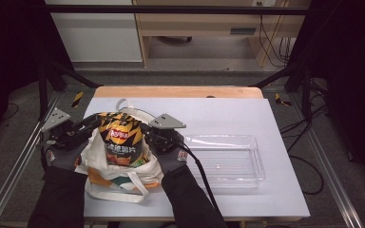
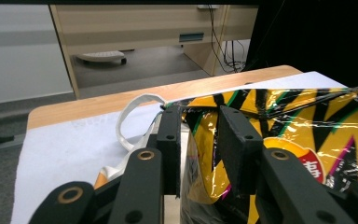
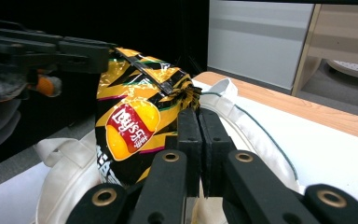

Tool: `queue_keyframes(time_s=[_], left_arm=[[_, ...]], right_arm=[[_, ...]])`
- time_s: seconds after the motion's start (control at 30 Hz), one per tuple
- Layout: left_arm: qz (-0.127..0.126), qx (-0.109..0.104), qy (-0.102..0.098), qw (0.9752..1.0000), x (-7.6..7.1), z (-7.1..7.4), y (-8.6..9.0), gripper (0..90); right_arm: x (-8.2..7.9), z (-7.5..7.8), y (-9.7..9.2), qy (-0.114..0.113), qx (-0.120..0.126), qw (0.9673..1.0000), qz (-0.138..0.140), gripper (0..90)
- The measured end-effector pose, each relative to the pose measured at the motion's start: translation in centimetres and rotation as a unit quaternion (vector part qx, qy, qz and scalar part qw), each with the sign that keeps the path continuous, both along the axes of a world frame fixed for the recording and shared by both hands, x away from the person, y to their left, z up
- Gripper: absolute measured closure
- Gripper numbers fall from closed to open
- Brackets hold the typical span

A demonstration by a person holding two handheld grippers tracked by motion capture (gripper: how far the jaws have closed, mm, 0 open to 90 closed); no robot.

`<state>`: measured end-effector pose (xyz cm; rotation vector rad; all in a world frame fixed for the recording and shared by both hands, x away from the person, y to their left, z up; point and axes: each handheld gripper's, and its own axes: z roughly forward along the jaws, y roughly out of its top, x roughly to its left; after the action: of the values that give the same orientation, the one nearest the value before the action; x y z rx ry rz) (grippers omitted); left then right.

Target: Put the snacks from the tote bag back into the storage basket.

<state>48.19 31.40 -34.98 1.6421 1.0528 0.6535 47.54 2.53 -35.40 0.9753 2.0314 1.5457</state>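
White tabletop [image 1: 247, 118]: glossy yellow-black chip bag [image 1: 121, 140], left claw [image 1: 96, 121] parted, right claw [image 1: 145, 127] pinched shut.

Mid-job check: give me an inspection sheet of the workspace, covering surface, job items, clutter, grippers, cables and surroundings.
Surface: white mat over a wooden table.
Job's things: chip bag upright, partly inside a white tote bag; clear plastic tray alongside, nothing in it.
Clutter: nothing seen.
Grippers: left gripper has its jaws apart around the chip bag's edge; right gripper has its jaws together at the tote's rim, what they pinch is unclear.
Cables: black cable trails from the right gripper across the mat.
Surroundings: wooden desk, floor cables, dark frame.
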Motion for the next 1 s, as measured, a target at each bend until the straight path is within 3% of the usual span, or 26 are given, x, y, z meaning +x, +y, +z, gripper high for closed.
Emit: queue_keyframes(time_s=[0.13,0.2,0.3,0.37,0.5,0.6,0.63,0.67,0.83,1.0], left_arm=[[-0.001,0.009,0.023,0.9997,0.8,-0.6,-0.4,69.3],[-0.003,0.006,0.025,0.9997,0.9,-0.6,-0.4,70.0],[-0.006,0.008,0.025,0.9996,0.8,-0.6,-0.4,82.2],[-0.009,0.008,0.026,0.9996,0.7,-0.5,-0.4,87.9],[-0.016,0.014,0.022,0.9995,0.3,-0.3,-0.6,89.6],[-0.017,0.019,0.02,0.9995,0.1,-0.2,-0.8,89.8],[-0.017,0.024,0.019,0.9994,-0.1,-0.2,-0.9,89.8],[-0.016,0.027,0.018,0.9993,-0.2,-0.1,-1.0,89.9],[-0.017,0.025,0.018,0.9994,-0.5,0.3,-1.0,89.9],[-0.019,0.018,0.004,0.9996,-1.3,1.3,-1.0,89.9]], right_arm=[[0.0,0.0,0.0,-0.001,-0.001,1.0,0.0,89.0],[0.0,0.0,0.0,-0.002,-0.002,1.0,0.003,89.1],[-0.1,0.0,0.1,-0.002,-0.001,1.0,0.005,88.8],[0.1,0.0,0.0,0.0,0.002,1.0,0.002,84.5],[0.3,-0.1,0.1,0.003,0.009,0.9999,-0.002,74.1],[0.5,-0.3,0.3,0.006,0.01,0.9999,-0.003,76.1],[0.6,-0.3,0.4,0.007,0.007,0.9999,-0.003,78.6],[0.6,-0.4,0.5,0.009,0.007,0.9999,-0.002,86.7],[0.3,-0.1,0.5,0.01,0.008,0.9999,0.004,89.1],[0.0,0.7,0.2,0.003,0.012,0.9999,0.006,89.3]])
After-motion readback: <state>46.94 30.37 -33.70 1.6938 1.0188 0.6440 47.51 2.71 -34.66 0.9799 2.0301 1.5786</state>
